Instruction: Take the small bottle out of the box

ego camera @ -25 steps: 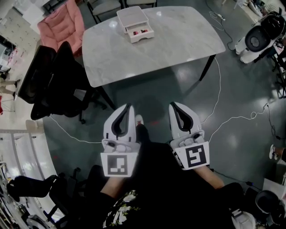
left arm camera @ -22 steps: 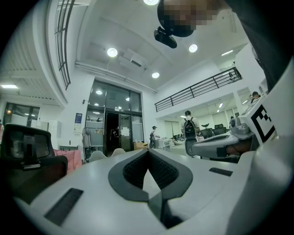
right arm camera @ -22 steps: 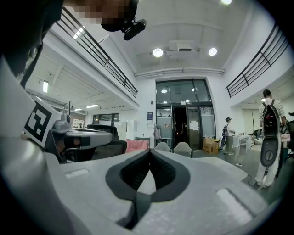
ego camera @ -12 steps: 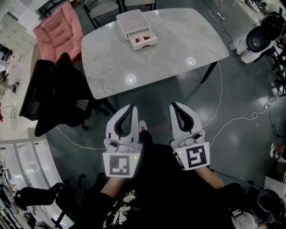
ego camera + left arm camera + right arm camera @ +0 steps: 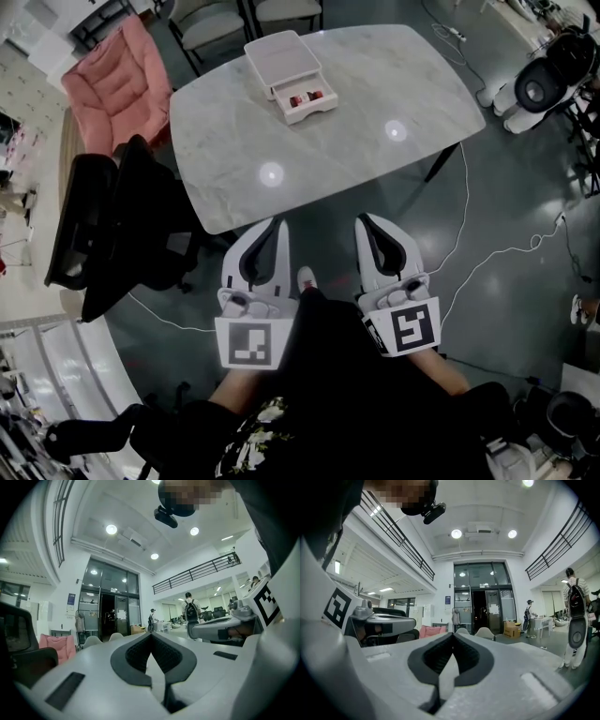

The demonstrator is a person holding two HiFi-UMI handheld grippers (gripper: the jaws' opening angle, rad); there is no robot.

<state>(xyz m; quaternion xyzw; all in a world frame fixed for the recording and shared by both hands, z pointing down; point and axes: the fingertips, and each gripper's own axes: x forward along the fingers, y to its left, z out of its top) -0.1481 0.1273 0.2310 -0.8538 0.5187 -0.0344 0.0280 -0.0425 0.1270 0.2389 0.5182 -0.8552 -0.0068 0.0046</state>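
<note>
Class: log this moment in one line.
left gripper: shut, empty | right gripper: shut, empty | box: on table, drawer open, not yet reached

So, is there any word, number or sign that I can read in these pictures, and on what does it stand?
No text here can be read.
Left marker cube, right marker cube: black-and-white square patterns, no letters.
Blue wall sign: too small to read.

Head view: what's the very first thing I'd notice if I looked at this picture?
Probably the two white grippers low in the middle, left gripper and right gripper, both shut and empty, pointing at a pale marble table. On its far side sits a white box with its drawer open and something red inside. A pink chair glows at top left.
</note>
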